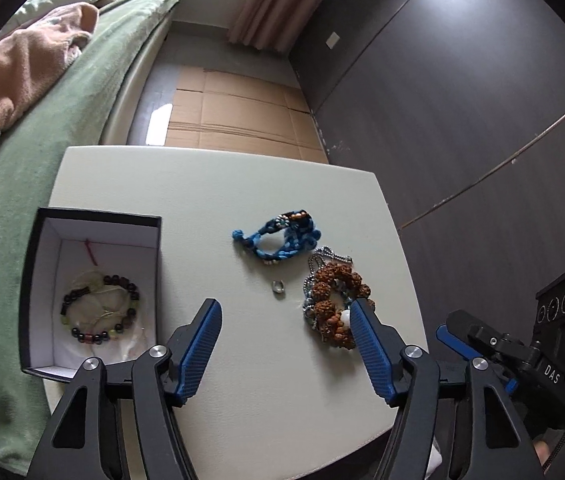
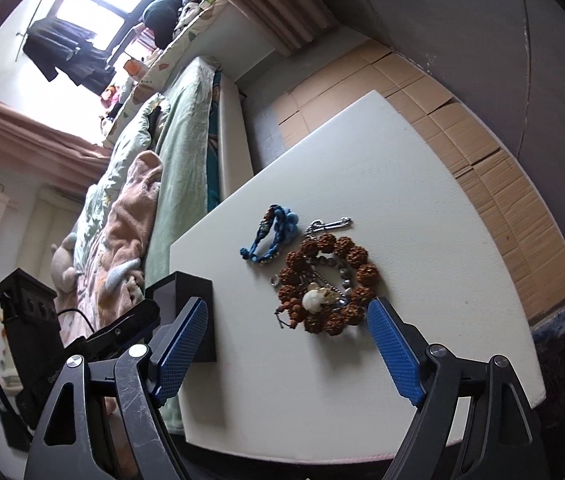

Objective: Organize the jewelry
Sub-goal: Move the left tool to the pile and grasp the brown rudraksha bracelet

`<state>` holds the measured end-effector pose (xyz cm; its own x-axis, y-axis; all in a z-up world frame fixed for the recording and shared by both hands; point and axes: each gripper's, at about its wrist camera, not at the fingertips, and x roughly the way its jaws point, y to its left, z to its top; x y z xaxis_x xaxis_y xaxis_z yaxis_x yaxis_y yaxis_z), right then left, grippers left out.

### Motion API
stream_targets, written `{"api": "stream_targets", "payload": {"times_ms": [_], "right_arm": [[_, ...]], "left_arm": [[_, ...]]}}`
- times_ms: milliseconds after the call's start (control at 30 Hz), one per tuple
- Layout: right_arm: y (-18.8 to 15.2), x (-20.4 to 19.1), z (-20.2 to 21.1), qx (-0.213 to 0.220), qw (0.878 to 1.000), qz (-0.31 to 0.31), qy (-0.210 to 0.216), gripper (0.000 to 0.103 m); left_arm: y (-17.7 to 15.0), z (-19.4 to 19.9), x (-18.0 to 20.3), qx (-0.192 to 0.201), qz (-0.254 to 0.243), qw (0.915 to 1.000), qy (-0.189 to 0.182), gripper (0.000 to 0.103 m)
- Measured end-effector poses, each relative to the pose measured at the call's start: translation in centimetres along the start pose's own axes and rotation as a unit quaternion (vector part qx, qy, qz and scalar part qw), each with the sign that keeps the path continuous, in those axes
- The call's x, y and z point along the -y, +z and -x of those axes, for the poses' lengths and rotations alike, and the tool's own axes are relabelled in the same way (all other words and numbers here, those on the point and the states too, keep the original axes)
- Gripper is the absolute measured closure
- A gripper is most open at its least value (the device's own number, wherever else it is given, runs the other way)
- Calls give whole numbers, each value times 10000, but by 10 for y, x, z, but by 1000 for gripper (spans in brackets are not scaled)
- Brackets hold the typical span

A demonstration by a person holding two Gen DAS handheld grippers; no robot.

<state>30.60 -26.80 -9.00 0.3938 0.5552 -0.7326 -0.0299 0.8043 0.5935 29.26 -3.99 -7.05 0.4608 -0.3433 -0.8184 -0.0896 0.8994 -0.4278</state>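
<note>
A flat white counter [image 1: 218, 360] sits next to a bed with a green blanket [image 1: 42, 140]. On the left side of the counter is a black open box with a white inside [image 1: 48, 248]. A bracelet of dark round beads with some green and red ones [image 1: 100, 309] lies in the box on something pale.

Out on the counter lies a blue braided cord bracelet [image 1: 278, 236]. Just beside it is a ring of big bumpy brown beads [image 2: 324, 280], with a shiny silver chain [image 2: 332, 225] and a white stone [image 2: 313, 299] lying on and under it. A tiny silver ring [image 1: 279, 287] sits between the blue bracelet and the brown beads.

The left gripper [image 1: 286, 344] hangs over the counter with its blue fingers [image 1: 198, 350] spread wide and nothing in them. The right gripper [image 2: 286, 346] is near the brown beads, fingers [image 2: 394, 350] spread wide too, holding nothing.
</note>
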Motion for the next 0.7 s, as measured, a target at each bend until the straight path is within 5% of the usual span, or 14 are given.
{"api": "stream_targets", "payload": {"times_ms": [267, 700], "right_arm": [[1, 31, 17, 148, 9995, -230, -164, 20], [-5, 53, 24, 122, 9987, -373, -312, 21]], "left_arm": [[-3, -42, 23, -424, -164, 9989, 120, 52], [-6, -85, 54, -675, -606, 9939, 632, 60]]}}
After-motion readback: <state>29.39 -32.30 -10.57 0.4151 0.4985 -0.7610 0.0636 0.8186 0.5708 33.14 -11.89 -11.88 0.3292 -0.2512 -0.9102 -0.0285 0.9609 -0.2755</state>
